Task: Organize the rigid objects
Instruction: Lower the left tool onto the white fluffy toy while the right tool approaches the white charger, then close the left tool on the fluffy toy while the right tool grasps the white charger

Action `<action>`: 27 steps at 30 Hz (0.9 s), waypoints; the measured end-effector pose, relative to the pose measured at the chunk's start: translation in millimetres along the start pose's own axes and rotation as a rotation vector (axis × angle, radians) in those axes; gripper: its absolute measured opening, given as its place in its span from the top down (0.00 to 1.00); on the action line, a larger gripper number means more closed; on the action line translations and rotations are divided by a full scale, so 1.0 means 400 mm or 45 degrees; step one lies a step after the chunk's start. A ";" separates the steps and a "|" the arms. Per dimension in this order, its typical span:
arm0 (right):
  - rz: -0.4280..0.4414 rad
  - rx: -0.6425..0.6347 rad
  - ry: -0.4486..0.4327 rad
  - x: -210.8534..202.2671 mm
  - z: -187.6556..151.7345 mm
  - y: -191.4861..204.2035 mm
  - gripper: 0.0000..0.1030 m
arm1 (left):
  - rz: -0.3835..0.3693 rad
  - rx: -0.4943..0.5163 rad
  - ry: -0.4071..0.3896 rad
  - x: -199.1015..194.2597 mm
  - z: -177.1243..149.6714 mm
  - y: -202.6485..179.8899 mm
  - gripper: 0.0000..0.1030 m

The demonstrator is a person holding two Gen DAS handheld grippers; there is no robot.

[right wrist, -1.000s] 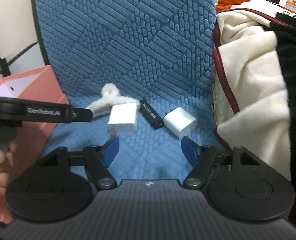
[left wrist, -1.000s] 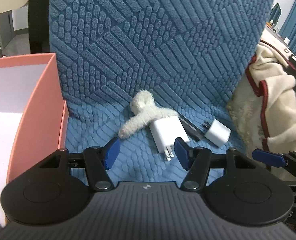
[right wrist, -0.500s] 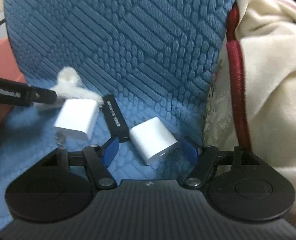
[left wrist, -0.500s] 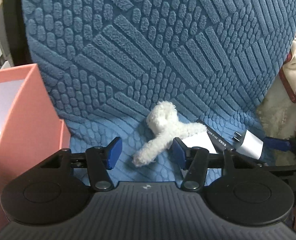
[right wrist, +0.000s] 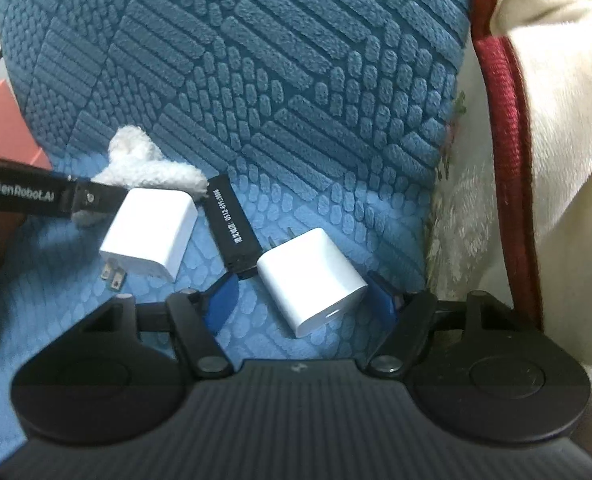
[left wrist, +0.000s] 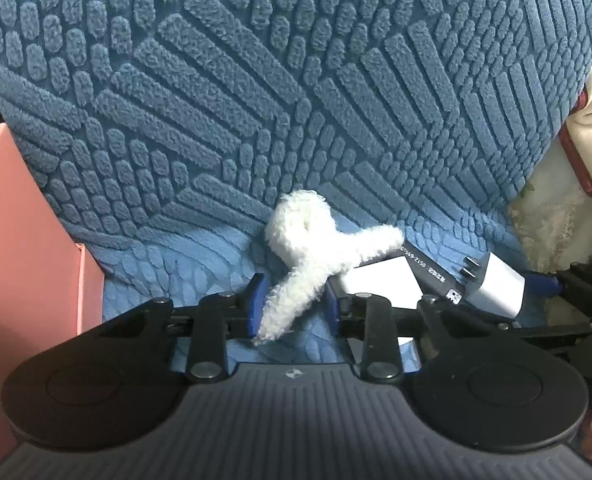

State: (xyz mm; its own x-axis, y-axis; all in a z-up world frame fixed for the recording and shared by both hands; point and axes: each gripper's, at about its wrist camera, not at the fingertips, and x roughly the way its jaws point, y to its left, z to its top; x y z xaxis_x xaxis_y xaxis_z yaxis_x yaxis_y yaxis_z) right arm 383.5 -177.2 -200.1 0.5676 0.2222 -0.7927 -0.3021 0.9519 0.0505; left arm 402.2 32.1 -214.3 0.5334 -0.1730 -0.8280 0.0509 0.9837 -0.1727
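Note:
A white fluffy hair clip lies on the blue quilted seat. My left gripper has its blue pads close on either side of the clip's lower leg, narrowed around it. Beside it lie a white charger, a black USB stick and a second white charger. My right gripper is open with its pads on both sides of the second charger, not touching it. The left gripper's finger shows in the right wrist view over the clip.
A pink box stands at the left of the seat. A cream blanket with red trim lies against the seat's right side. The blue quilted backrest rises just behind the objects.
Both grippers moved forward and down. The left jaws narrowed around the hair clip's leg. The right jaws now straddle the second charger.

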 end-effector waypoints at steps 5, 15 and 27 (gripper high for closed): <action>-0.022 0.020 0.016 -0.006 0.006 -0.015 0.46 | -0.014 -0.001 -0.030 -0.017 0.000 -0.027 0.79; -0.053 0.009 0.047 -0.040 -0.027 0.022 0.53 | 0.002 -0.021 -0.073 -0.088 -0.038 -0.048 0.86; -0.039 0.048 0.035 -0.122 -0.071 0.083 0.56 | -0.005 -0.120 -0.085 -0.205 -0.137 -0.039 0.86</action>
State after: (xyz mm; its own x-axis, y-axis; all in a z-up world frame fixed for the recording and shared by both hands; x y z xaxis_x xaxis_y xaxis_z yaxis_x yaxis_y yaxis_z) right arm 324.0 -162.5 -177.0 0.5544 0.1877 -0.8108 -0.2559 0.9655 0.0485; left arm 311.3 28.2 -173.1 0.5887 -0.1704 -0.7902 -0.0244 0.9733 -0.2281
